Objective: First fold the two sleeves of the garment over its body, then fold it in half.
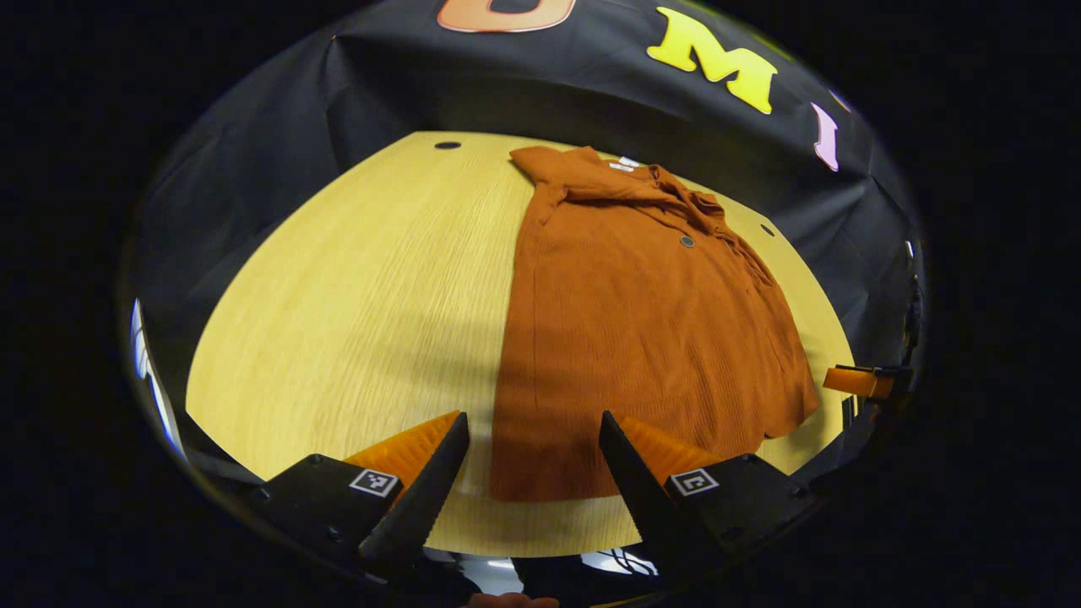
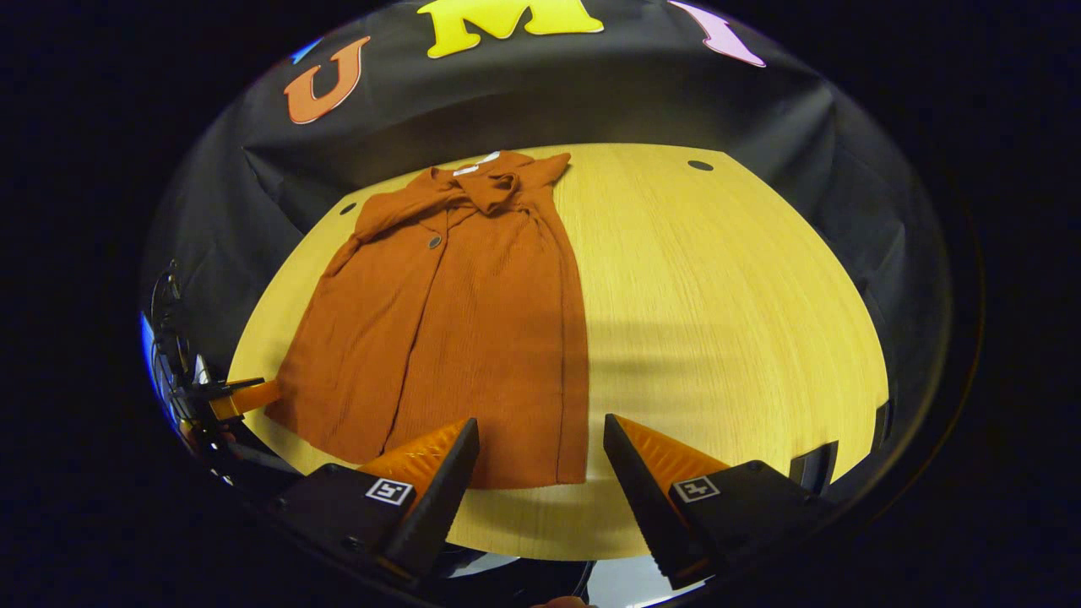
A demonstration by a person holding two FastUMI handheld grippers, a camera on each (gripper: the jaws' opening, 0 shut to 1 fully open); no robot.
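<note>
Rust-orange ribbed knit garment (image 1: pixel 642 321) lying flat on the pale yellow wood-grain worktop (image 1: pixel 355 304), collar end toward the black cloth wall, hem toward the near edge. Both sleeves already folded in over the body, leaving a long narrow shape with a bunched collar and a small dark button (image 1: pixel 687 241) below it. Seen in the left gripper view to the right of centre, hem just beyond the tips of the left gripper (image 1: pixel 534 439); jaws spread wide, nothing between them, apart from the fabric and held above the near edge of the worktop. Seen in the right gripper view as the same garment (image 2: pixel 456 321) left of centre, button (image 2: pixel 434 242) near the collar, bare worktop (image 2: pixel 726 304) stretching to the right. Right gripper (image 2: pixel 540 443) likewise held with jaws spread and empty, near corner of the hem just ahead of its left finger. Other gripper's tip visible at the far right edge of the left gripper view and at the far left edge of the right gripper view, beside the garment's hem corner. Small dark holes (image 1: pixel 447 145) near the far edge of the worktop.
</note>
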